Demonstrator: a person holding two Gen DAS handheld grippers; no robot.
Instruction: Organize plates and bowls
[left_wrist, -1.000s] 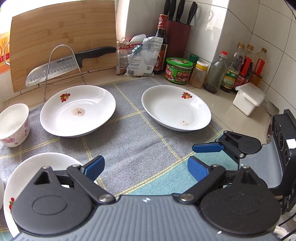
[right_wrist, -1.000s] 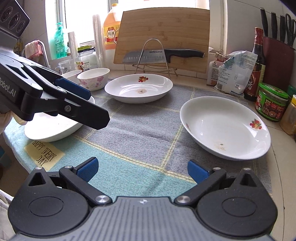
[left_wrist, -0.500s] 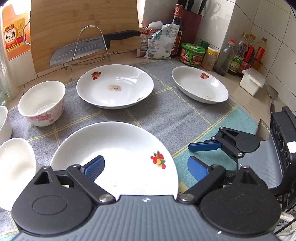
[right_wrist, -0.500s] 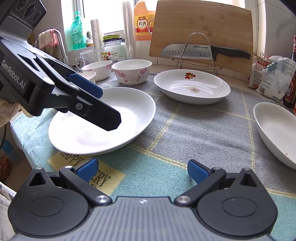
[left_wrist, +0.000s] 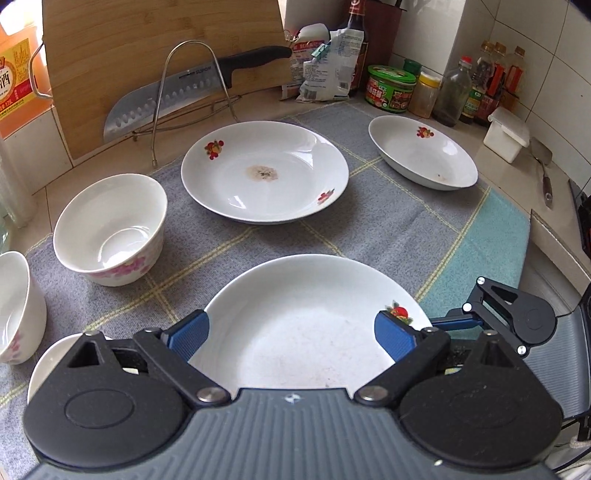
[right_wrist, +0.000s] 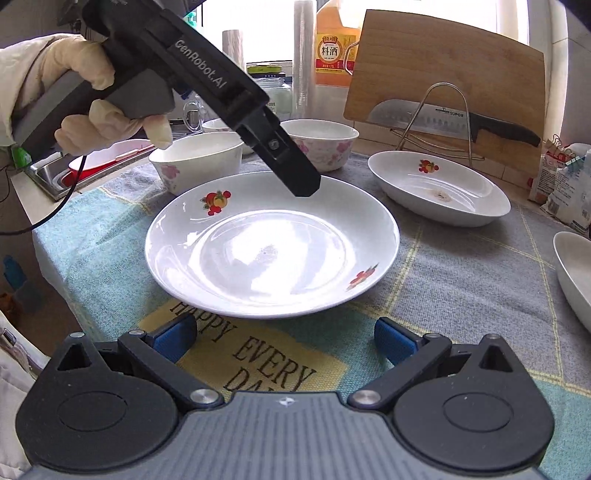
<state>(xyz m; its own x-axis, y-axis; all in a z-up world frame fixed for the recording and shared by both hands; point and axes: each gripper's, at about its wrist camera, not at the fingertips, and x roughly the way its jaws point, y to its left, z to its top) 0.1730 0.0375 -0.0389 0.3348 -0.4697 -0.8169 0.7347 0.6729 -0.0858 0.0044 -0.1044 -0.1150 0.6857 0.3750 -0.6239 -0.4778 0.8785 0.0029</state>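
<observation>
L hand-held gripper (left_wrist: 291, 334) body is covering the near rim of the front plate (left_wrist: 306, 325). Pic edge is cutting off a bowl (left_wrist: 14, 306) at far L. In R wrist view, a plate (right_wrist: 574, 273) is running off the R edge; L hand-held gripper is blocking part of the floral bowl (right_wrist: 325, 142).

The left gripper (left_wrist: 291, 332) swung from the bare cloth (left_wrist: 388, 229) to hang over the near plate (left_wrist: 306, 325). The right gripper (right_wrist: 284, 341) turned toward that plate (right_wrist: 273, 243), which shifted from 9 o'clock to 12 o'clock.
</observation>
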